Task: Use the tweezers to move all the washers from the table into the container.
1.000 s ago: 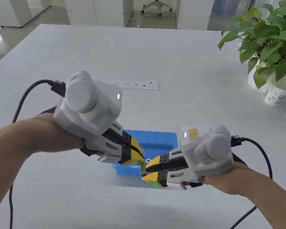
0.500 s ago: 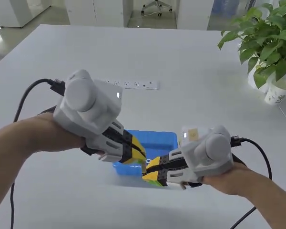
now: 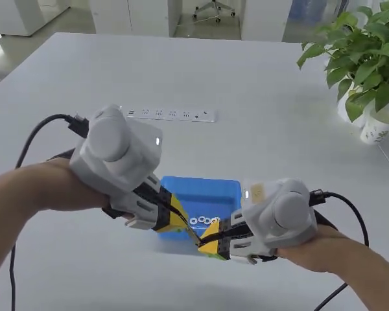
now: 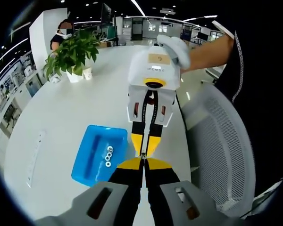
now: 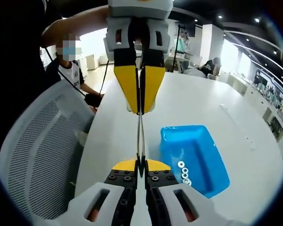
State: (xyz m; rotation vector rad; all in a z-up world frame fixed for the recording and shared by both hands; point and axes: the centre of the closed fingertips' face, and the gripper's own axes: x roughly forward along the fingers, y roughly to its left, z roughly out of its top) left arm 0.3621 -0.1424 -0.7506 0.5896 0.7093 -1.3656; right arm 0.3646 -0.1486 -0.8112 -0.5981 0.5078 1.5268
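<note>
The left hand (image 3: pixel 71 184) comes in from the left edge of the worktop (image 3: pixel 259 97) and the right hand (image 3: pixel 319 245) from the near right. Each is wrapped round its tool, and the two tools point at each other, nose to nose.

The left gripper (image 3: pixel 183 225) slants down and to the right. The right gripper (image 3: pixel 211 234) lies nearly level, pointing left. Their yellow tips stand just apart above the near rim of the blue container (image 3: pixel 204 191).

In the right gripper view, the thin metal tweezers (image 5: pixel 140 134) run straight from one set of jaws to the other. Both pairs of jaws are closed on them, one at each end. The left gripper view shows the same line-up, with the tweezers (image 4: pixel 143 151) a short sliver between the closed tips.

The container sits towards the near edge of the worktop. A small cluster of washers (image 3: pixel 204 221) lies inside it, against its near wall. Beyond it, towards the middle of the worktop, lies a white power strip (image 3: pixel 168 115).
</note>
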